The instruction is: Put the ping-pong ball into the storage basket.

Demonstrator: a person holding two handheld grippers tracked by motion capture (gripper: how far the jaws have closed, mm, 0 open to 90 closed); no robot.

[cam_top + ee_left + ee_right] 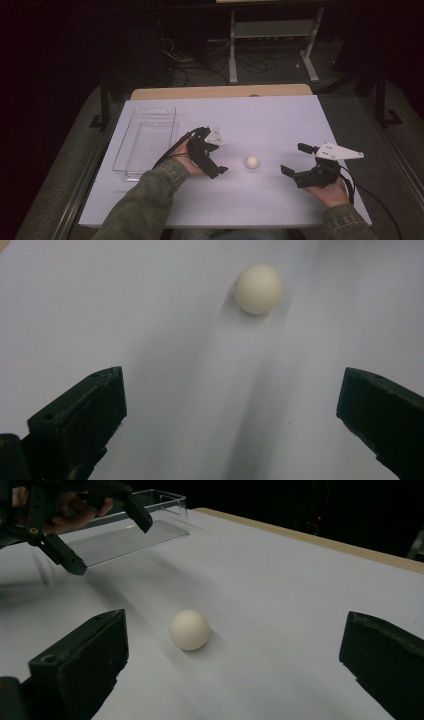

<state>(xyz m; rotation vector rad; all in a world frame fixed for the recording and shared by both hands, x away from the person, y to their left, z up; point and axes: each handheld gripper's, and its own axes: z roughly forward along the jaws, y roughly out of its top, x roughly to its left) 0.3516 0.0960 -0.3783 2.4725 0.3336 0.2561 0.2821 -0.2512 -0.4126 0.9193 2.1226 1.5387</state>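
Note:
A small white ball [252, 162] lies on the white table top [270, 115], between the two grippers. My left gripper [216, 152] hovers just left of it, open, with nothing between its jaws. In the left gripper view the ball [258, 289] sits ahead of the left gripper [231, 377], beyond the jaw tips and a little right of centre. My right gripper [295, 159] is to the ball's right, also open and pointing at it. In the right gripper view the ball [189, 629] rests just ahead of the right gripper [235, 620], nearer its left jaw, and the left gripper [110, 544] hangs beyond it.
A clear plastic tray [131, 120] stands along the table's left side, also seen as the tray [150, 520] behind the left gripper. A wooden strip [220, 92] edges the far side. Beyond it, a metal stand [272, 30] and cables sit on the dark floor.

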